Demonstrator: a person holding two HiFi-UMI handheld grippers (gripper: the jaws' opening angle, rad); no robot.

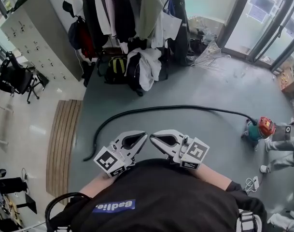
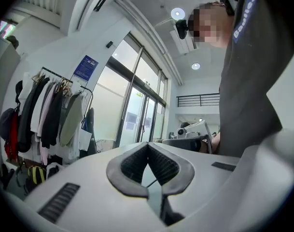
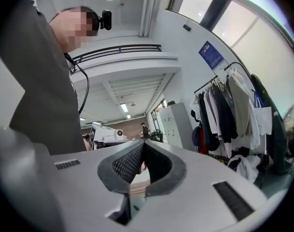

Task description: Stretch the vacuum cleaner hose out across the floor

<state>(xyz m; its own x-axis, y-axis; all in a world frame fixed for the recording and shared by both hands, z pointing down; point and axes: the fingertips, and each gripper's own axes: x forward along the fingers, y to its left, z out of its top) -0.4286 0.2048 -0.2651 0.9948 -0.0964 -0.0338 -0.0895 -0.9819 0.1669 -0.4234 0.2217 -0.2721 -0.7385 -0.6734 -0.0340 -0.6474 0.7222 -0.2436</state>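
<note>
The black vacuum hose point(image 1: 151, 108) lies stretched in a long arc over the grey floor. Its free end is at the lower left, and its other end is at the small red and teal vacuum cleaner point(image 1: 260, 127) on the right. I hold both grippers up against my chest, well above the hose, with their tips pointing at each other. The left gripper point(image 1: 145, 136) is shut with nothing between its pads, and so is the right gripper point(image 1: 152, 136). In the left gripper view the left gripper point(image 2: 147, 144) shows closed jaws, as does the right gripper point(image 3: 143, 143) in the right gripper view.
A clothes rack point(image 1: 132, 13) with bags and a heap of clothes point(image 1: 139, 69) beneath it stands beyond the hose. Grey lockers point(image 1: 38, 33) and an office chair point(image 1: 14, 79) are at the left. A slatted wooden mat point(image 1: 63, 144) lies left of the hose end. A person's legs point(image 1: 282, 151) are beside the vacuum.
</note>
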